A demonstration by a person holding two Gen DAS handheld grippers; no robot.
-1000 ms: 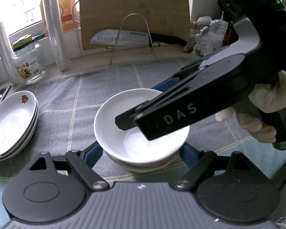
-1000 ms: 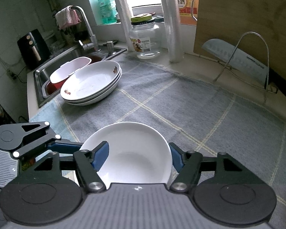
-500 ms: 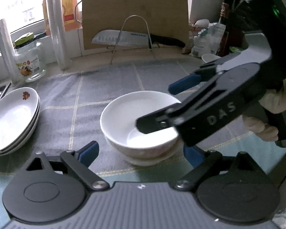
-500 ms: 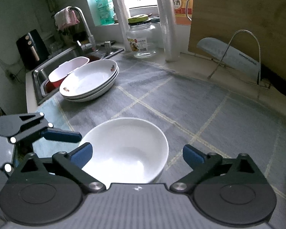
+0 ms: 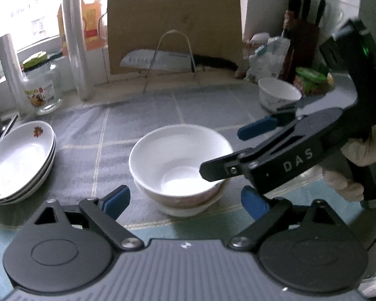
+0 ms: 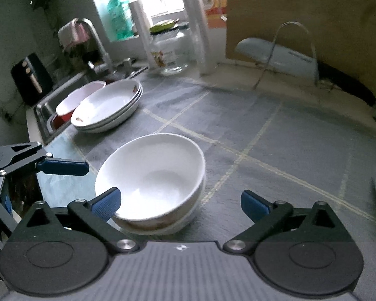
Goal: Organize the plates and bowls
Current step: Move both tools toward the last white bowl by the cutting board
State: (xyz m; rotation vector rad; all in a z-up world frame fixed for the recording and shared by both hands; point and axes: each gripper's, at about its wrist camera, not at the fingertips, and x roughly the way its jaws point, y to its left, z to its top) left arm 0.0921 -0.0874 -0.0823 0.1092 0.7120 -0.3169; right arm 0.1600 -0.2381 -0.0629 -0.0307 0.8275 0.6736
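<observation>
A: What sits closest to the cameras?

B: The left claw (image 5: 185, 199) hangs low over the bench (image 5: 143, 115), its two blue pads spread apart and gripping nothing. Just beyond them stands a stack of white bowls (image 5: 180, 165), the top one nested in the ones beneath, upright on a grey checked cloth (image 6: 275, 135).

A: And the other claw?

B: The right claw (image 6: 179, 202) is released too, its pads spread wide. From its own camera the left pad lies in front of the bowl stack's near rim; whether it touches cannot be told. The right pad stands clear over bare cloth. In the left view that claw reaches in from the right, held by a gloved hand (image 5: 358, 168), one of its fingers crossing in front of the bowls' right rim.

A: What lies further back?

B: To the left, near the cloth's edge, a stack of shallow plates (image 5: 17, 160) with a small flower print, just beside a sink (image 6: 50, 105). To the far right, a single small bowl (image 5: 278, 95) stands apart. Behind it all, a glass jar (image 5: 41, 92), a wire rack holding a cleaver (image 5: 155, 61), and a wooden board (image 5: 175, 25) leaning against the wall.
</observation>
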